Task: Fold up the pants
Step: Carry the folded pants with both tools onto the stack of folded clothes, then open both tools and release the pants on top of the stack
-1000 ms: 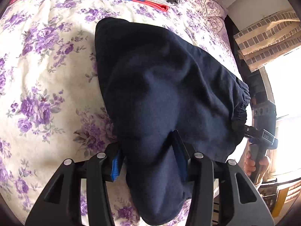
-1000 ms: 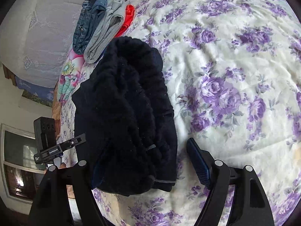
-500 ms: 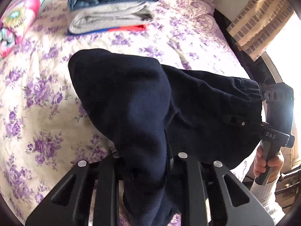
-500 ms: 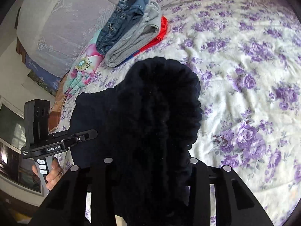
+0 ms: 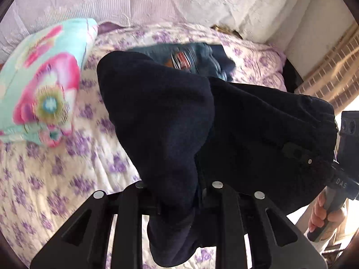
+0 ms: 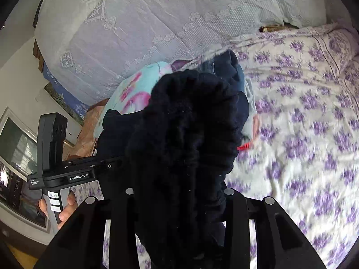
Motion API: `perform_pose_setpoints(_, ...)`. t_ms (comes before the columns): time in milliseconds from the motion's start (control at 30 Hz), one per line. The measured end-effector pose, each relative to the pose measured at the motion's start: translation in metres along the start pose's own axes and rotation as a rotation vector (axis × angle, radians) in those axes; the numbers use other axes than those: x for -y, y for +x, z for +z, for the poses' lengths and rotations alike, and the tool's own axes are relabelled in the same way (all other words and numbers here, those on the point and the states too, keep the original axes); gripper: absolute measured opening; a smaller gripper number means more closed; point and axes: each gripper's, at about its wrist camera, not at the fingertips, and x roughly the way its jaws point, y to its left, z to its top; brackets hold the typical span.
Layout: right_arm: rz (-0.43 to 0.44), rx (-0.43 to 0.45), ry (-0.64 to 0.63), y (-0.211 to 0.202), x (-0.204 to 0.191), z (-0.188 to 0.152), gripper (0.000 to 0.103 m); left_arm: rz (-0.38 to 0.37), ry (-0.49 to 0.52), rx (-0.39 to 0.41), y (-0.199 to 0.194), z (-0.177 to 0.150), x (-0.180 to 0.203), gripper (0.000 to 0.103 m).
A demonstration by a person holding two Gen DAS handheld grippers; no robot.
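Observation:
The dark navy pants (image 5: 170,121) hang bunched between both grippers, lifted above the flowered bed. My left gripper (image 5: 177,192) is shut on a fold of the pants; its fingertips are hidden by the cloth. My right gripper (image 6: 177,197) is shut on the gathered elastic waistband (image 6: 190,121), and the cloth hides its fingertips too. The right gripper also shows in the left wrist view (image 5: 336,179), at the waistband end. The left gripper shows in the right wrist view (image 6: 67,174), to the left of the pants.
A stack of folded clothes with jeans on top (image 5: 197,58) lies behind the pants. A turquoise and pink flowered pillow (image 5: 42,83) sits at the left. The purple-flowered bedspread (image 6: 303,139) spreads to the right. A white lace headboard cover (image 6: 157,18) stands behind.
Both grippers closed on the pants, then lifted and tilted up and toward the headboard. The pants came off the bed; pillow and headboard are now in view.

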Motion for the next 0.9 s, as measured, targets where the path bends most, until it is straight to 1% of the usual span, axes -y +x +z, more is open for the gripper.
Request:
perform_pose_setpoints(67,-0.028,0.025,-0.014,0.017,-0.006,0.051,0.037,0.026,-0.035,0.029,-0.003,0.057,-0.008,0.02)
perform_pose_setpoints(133,-0.045,0.035,-0.006,0.036,-0.003,0.091,0.037,0.044,-0.048,0.04,0.005,0.105,-0.016,0.02)
perform_pose_setpoints(233,-0.08,0.011,0.033,0.07,0.018,0.126,0.037,0.025,-0.08,0.022,0.036,0.147,-0.033,0.021)
perform_pose_setpoints(300,-0.128,-0.027,0.051,0.104,0.044,0.133,0.038,0.009,-0.088,-0.011,0.072,0.163,-0.045,0.021)
perform_pose_setpoints(333,-0.182,-0.042,0.049,0.123,0.057,0.131,0.04,0.02,-0.092,-0.029,0.092,0.166,-0.052,0.021)
perform_pose_setpoints(367,-0.22,-0.045,0.037,0.137,0.068,0.128,0.046,0.05,-0.099,-0.042,0.116,0.168,-0.061,0.024)
perform_pose_setpoints(400,-0.231,-0.037,0.018,0.147,0.077,0.125,0.054,0.062,-0.104,-0.051,0.136,0.169,-0.069,0.036)
perform_pose_setpoints(433,-0.23,-0.018,-0.002,0.152,0.084,0.122,0.058,0.07,-0.106,-0.047,0.153,0.168,-0.076,0.049)
perform_pose_setpoints(500,-0.198,-0.007,0.004,0.156,0.093,0.119,0.071,0.067,-0.096,-0.001,0.166,0.163,-0.082,0.056)
perform_pose_setpoints(533,-0.181,-0.013,0.02,0.156,0.095,0.119,0.073,0.064,-0.089,0.027,0.165,0.159,-0.082,0.056)
perform_pose_setpoints(600,-0.199,-0.013,0.007,0.152,0.092,0.121,0.079,0.046,-0.078,0.047,0.159,0.155,-0.084,0.057)
perform_pose_setpoints(633,-0.221,-0.009,-0.018,0.149,0.086,0.121,0.079,0.044,-0.079,0.047,0.156,0.155,-0.089,0.062)
perform_pose_setpoints(667,-0.257,0.006,-0.053,0.143,0.077,0.121,0.079,0.072,-0.081,0.056,0.148,0.154,-0.091,0.065)
perform_pose_setpoints(733,-0.336,0.068,-0.121,0.125,0.059,0.124,0.079,0.148,-0.067,0.087,0.136,0.152,-0.087,0.066)
perform_pose_setpoints(833,-0.451,0.209,-0.207,0.085,0.025,0.121,0.079,0.231,-0.029,0.146,0.103,0.134,-0.08,0.067)
perform_pose_setpoints(867,-0.467,0.239,-0.231,0.073,0.012,0.116,0.082,0.244,-0.008,0.175,0.088,0.124,-0.073,0.07)
perform_pose_setpoints(900,-0.48,0.257,-0.258,0.061,-0.001,0.109,0.087,0.259,0.018,0.205,0.075,0.112,-0.066,0.083)
